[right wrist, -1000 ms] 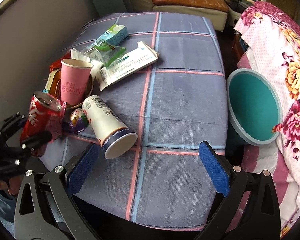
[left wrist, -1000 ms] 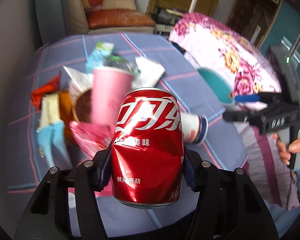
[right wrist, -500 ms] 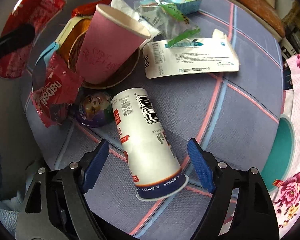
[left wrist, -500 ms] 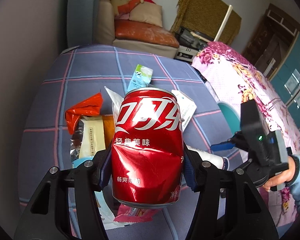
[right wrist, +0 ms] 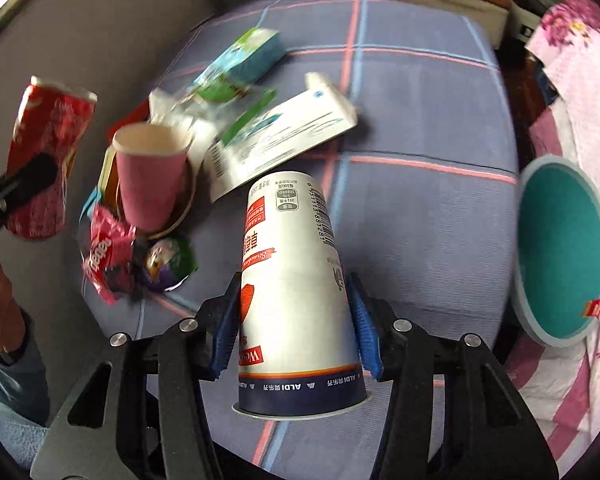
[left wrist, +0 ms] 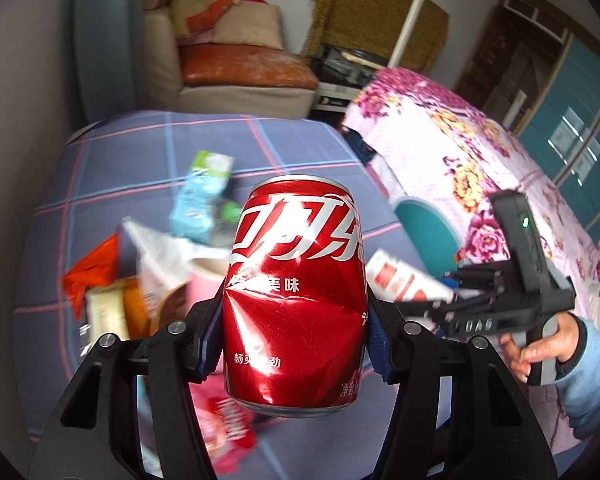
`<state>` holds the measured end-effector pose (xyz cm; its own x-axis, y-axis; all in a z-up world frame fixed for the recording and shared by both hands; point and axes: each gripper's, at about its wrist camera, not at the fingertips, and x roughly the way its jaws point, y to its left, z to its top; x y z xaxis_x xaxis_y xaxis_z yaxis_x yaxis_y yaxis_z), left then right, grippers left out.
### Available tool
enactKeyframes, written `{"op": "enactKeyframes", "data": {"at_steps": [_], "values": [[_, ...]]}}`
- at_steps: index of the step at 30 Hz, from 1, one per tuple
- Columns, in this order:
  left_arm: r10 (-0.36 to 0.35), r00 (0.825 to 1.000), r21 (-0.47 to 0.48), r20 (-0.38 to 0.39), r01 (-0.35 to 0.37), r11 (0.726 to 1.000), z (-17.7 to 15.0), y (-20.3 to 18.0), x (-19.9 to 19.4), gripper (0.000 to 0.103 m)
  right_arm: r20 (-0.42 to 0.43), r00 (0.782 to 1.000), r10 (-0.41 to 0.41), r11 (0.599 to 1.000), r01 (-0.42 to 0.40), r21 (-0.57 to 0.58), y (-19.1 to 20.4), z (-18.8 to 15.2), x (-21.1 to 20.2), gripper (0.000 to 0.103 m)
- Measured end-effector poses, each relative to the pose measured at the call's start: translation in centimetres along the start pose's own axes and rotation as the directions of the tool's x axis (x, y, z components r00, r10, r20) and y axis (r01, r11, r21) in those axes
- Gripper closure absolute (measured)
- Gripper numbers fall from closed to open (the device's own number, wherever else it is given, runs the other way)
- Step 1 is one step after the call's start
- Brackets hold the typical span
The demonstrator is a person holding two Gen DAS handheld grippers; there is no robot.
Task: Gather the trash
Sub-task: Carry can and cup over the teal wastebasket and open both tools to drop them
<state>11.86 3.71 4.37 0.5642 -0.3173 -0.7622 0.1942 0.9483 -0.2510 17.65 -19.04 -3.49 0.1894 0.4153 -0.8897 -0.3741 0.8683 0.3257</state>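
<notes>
Now your left gripper [left wrist: 296, 344] pinches the dented red can [left wrist: 296, 292] above the table [right wrist: 420, 128] | your right gripper [right wrist: 296, 320], jaws just closing, clamps the white cup [right wrist: 296, 288] | teal bin [right wrist: 560, 248] beside table.

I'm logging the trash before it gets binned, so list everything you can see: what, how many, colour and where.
cola can: 1, red, dented, in left gripper
yogurt cup: 1, white, in right gripper
paper cup: 1, pink, upright in brown bowl
snack wrapper: 1, pink-red, beside bowl
flat carton: 1, white, on tablecloth
milk carton: 1, blue-green, far side
bin: 1, teal, right of table
tablecloth: 1, purple plaid
left gripper: black, closed on can
right gripper: black, jaws just closed onto cup
</notes>
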Motion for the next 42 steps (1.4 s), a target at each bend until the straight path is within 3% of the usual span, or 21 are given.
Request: {"op": "enactKeyframes", "data": {"at_steps": [8, 13, 18, 24, 30, 32, 33, 35, 42], "values": [[-0.099, 0.987, 0.099, -0.125, 0.112, 0.989, 3.5, -9.2, 9.9, 0.044, 0.190, 0.976, -0.109, 0.957, 0.051, 0.287, -13.3, 0.2, -6.8, 0.055], [-0.117, 0.972, 0.179, -0.204, 0.155, 0.972, 4.8, -15.4, 16.7, 0.044, 0.219, 0.962, -0.160, 0.913, 0.059, 0.405, -20.1, -1.0, -9.1, 0.055], [-0.118, 0.954, 0.226, -0.275, 0.183, 0.957, 5.4, -20.1, 22.0, 0.044, 0.214, 0.961, -0.174, 0.879, 0.054, 0.474, -24.5, -2.0, -9.0, 0.055], [-0.109, 0.930, 0.247, -0.351, 0.204, 0.947, 5.3, -22.9, 26.6, 0.044, 0.203, 0.962, -0.183, 0.858, 0.055, 0.510, -27.0, -2.6, -8.4, 0.055], [-0.084, 0.919, 0.264, -0.385, 0.197, 0.944, 5.2, -24.6, 29.8, 0.043, 0.193, 0.963, -0.186, 0.842, 0.055, 0.536, -28.4, -3.1, -8.0, 0.055], [-0.080, 0.915, 0.256, -0.396, 0.193, 0.947, 5.2, -24.6, 30.3, 0.032, 0.186, 0.965, -0.186, 0.841, 0.059, 0.538, -28.5, -3.2, -7.8, 0.055], [-0.076, 0.918, 0.255, -0.390, 0.188, 0.949, 5.2, -24.6, 30.4, 0.024, 0.182, 0.965, -0.187, 0.841, 0.061, 0.538, -28.6, -3.3, -7.7, 0.055], [-0.072, 0.926, 0.252, -0.371, 0.175, 0.952, 5.3, -24.4, 30.2, 0.019, 0.179, 0.966, -0.185, 0.840, 0.061, 0.539, -28.7, -3.2, -7.5, 0.055], [-0.083, 0.933, 0.239, -0.349, 0.174, 0.955, 5.5, -23.4, 28.8, 0.019, 0.169, 0.968, -0.183, 0.844, 0.066, 0.532, -28.2, -2.6, -6.8, 0.055]]}}
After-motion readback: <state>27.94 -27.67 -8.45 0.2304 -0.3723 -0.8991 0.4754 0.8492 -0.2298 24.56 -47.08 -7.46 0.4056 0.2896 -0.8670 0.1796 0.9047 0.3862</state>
